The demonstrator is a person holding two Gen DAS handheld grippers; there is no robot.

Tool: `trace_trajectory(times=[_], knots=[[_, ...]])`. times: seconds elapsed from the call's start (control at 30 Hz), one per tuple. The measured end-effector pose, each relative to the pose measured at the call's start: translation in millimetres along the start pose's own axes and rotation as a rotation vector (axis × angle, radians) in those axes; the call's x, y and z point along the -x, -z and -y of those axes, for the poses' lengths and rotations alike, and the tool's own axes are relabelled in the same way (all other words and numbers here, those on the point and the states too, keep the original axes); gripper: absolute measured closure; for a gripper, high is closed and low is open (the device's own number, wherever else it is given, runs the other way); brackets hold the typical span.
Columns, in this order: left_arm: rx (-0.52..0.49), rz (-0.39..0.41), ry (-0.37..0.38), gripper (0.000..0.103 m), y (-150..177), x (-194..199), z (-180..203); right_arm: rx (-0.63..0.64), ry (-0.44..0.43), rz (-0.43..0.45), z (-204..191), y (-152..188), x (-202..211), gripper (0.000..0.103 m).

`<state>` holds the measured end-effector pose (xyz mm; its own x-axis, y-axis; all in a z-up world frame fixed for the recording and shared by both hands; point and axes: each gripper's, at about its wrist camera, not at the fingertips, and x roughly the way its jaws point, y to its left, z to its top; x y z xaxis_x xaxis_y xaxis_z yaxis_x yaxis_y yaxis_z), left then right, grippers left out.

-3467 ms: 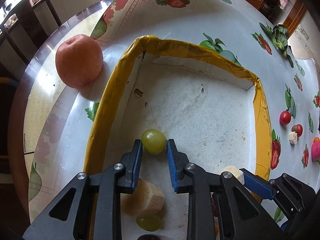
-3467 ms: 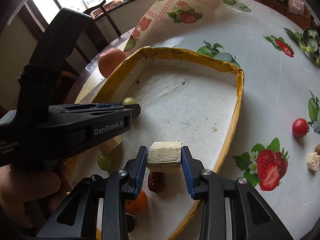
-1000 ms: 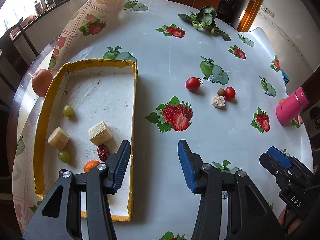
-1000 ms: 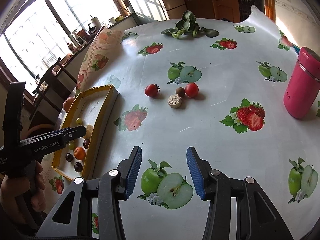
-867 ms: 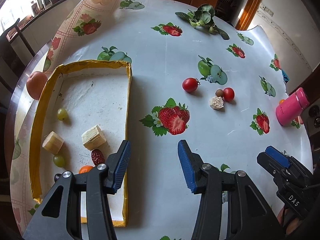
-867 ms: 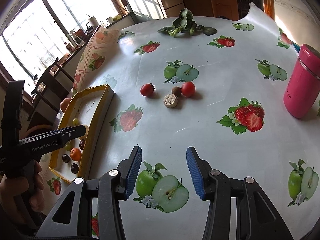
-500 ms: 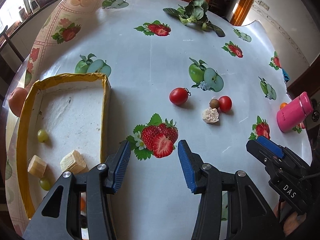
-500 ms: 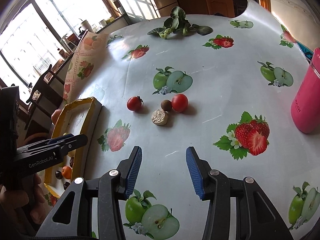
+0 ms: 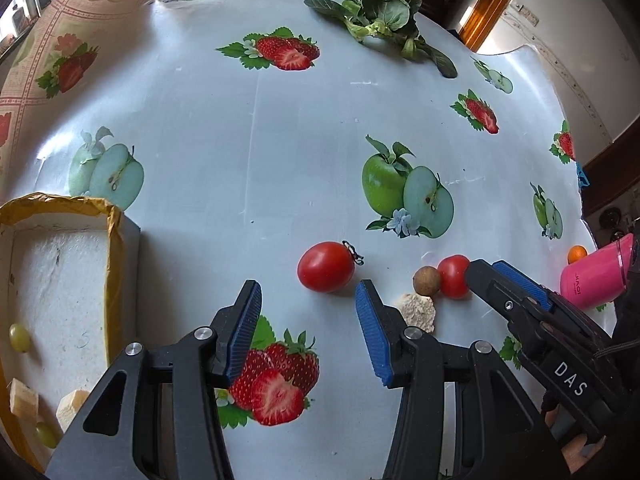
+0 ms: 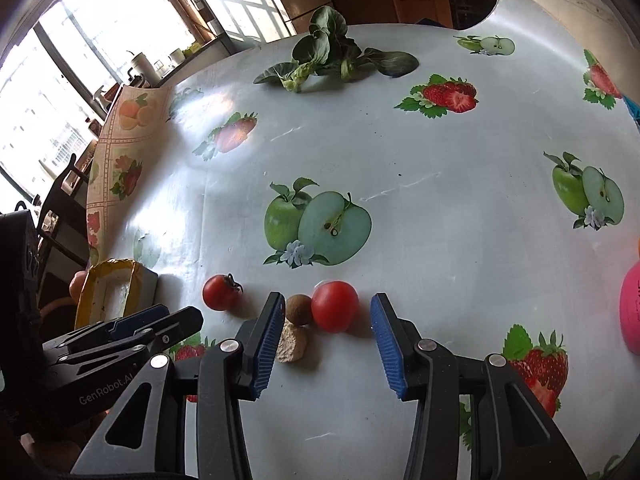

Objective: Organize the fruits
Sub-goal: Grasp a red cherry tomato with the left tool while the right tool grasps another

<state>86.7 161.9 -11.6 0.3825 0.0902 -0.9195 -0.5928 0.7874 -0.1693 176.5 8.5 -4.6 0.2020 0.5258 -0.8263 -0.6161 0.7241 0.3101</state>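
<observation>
Position changed: both grippers are carried off the yellow-rimmed tray [image 9: 114, 264] and brought low over the loose fruit on the bench [image 9: 280, 152]. Left gripper [image 9: 308, 332]: fingers released, nothing held, stemmed tomato [image 9: 326, 267] just ahead. Right gripper [image 10: 324, 344]: fingers parted, empty, second tomato [image 10: 335, 306] and brown round fruit [image 10: 298, 309] between them, untouched; pale chunk [image 10: 292, 346] beside. Earlier pieces are deposited in the tray; a fresh pickup is judged imminent.

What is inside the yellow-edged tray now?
In the tray: a green grape, another grape and two pale cut pieces. The left gripper covers its near part.
</observation>
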Motion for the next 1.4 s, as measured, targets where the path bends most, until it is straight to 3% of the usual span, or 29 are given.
trace_trajectory(times=[0.2, 0.37, 0.43, 0.47, 0.67, 1.4], knots=[[-0.007, -0.035, 0.020, 0.056, -7, -23, 8, -0.034, -0.021, -0.035, 11, -1, -16, 0.061], [-0.048, 0.009, -0.003, 0.056, -8, -26, 13, -0.040, -0.053, -0.054, 12, 1, -28, 0.064], [-0.067, 0.016, -0.015, 0.065, -8, -26, 14, -0.028, -0.054, -0.058, 8, 0, -31, 0.065], [-0.079, 0.016, -0.021, 0.069, -9, -26, 14, -0.023, -0.066, -0.061, 7, -1, -32, 0.072], [-0.085, -0.005, -0.009, 0.071, 0, -20, 8, 0.017, -0.034, -0.026, -3, 6, -15, 0.074], [-0.014, 0.109, -0.065, 0.071, 59, 85, -20, 0.061, -0.084, 0.052, -46, 45, 76, 0.074]])
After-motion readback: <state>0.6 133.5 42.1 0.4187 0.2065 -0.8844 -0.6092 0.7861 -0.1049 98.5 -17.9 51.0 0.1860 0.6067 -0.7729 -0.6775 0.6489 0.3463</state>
